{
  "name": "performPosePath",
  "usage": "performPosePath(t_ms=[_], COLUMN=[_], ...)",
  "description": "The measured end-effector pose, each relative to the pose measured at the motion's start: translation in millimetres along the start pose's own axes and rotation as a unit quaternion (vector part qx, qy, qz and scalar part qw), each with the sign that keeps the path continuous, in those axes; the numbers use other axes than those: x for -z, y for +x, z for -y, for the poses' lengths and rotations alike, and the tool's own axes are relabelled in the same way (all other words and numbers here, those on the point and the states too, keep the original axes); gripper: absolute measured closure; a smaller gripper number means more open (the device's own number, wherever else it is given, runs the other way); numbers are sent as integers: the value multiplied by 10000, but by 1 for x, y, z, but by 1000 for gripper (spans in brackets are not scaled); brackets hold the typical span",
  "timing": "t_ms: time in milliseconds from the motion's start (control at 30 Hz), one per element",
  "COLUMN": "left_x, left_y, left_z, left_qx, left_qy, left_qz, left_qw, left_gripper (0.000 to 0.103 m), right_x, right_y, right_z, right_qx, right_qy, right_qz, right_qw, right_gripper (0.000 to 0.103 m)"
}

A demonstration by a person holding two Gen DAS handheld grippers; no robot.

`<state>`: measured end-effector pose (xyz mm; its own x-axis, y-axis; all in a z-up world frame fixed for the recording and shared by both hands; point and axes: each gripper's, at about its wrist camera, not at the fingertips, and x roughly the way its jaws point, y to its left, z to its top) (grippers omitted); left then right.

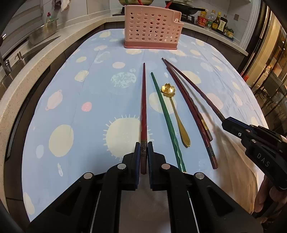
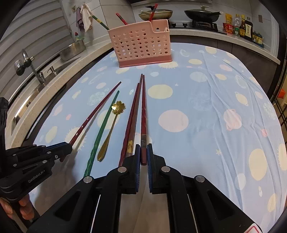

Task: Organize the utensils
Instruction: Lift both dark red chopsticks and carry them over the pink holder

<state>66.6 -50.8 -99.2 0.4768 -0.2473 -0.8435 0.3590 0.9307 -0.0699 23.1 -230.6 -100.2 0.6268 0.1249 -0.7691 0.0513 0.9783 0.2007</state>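
My left gripper point(image 1: 143, 148) is shut on the thick end of a red chopstick point(image 1: 144, 107), which points away toward the pink perforated holder point(image 1: 152, 28). In the right wrist view this gripper point(image 2: 66, 147) holds that chopstick point(image 2: 96, 111) slightly off the cloth. My right gripper point(image 2: 143, 150) is shut on the end of a dark red chopstick point(image 2: 143, 111). It shows at the right of the left wrist view point(image 1: 231, 123) too. Between them lie a green chopstick point(image 1: 165, 114), a gold flower spoon point(image 1: 174, 111) and two more dark red chopsticks point(image 2: 131, 116). The holder point(image 2: 141, 44) has several chopsticks standing in it.
A blue planet-print cloth point(image 2: 206, 116) covers the table. A sink with a faucet point(image 2: 32, 66) and a steel pot point(image 2: 72, 48) line the counter on the left. A stove with a wok point(image 2: 200, 14) and sauce bottles point(image 2: 242, 26) stand behind.
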Motion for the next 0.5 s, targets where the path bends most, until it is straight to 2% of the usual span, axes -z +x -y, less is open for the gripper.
performPosePath(t_ms=[233, 500], left_x=[-15, -45], left_y=[-32, -70], left_z=[-2, -6], left_qx=[55, 68], left_qy=[-76, -153], left_qz=[339, 846], left_qw=[9994, 9963], left_gripper=[96, 96], right_x=[-16, -53], right_y=[-36, -79], right_z=[2, 15], right_qx=[-125, -173], right_qy=[162, 383], right_qz=[430, 1013], right_qw=[9989, 9940], right_gripper=[96, 96])
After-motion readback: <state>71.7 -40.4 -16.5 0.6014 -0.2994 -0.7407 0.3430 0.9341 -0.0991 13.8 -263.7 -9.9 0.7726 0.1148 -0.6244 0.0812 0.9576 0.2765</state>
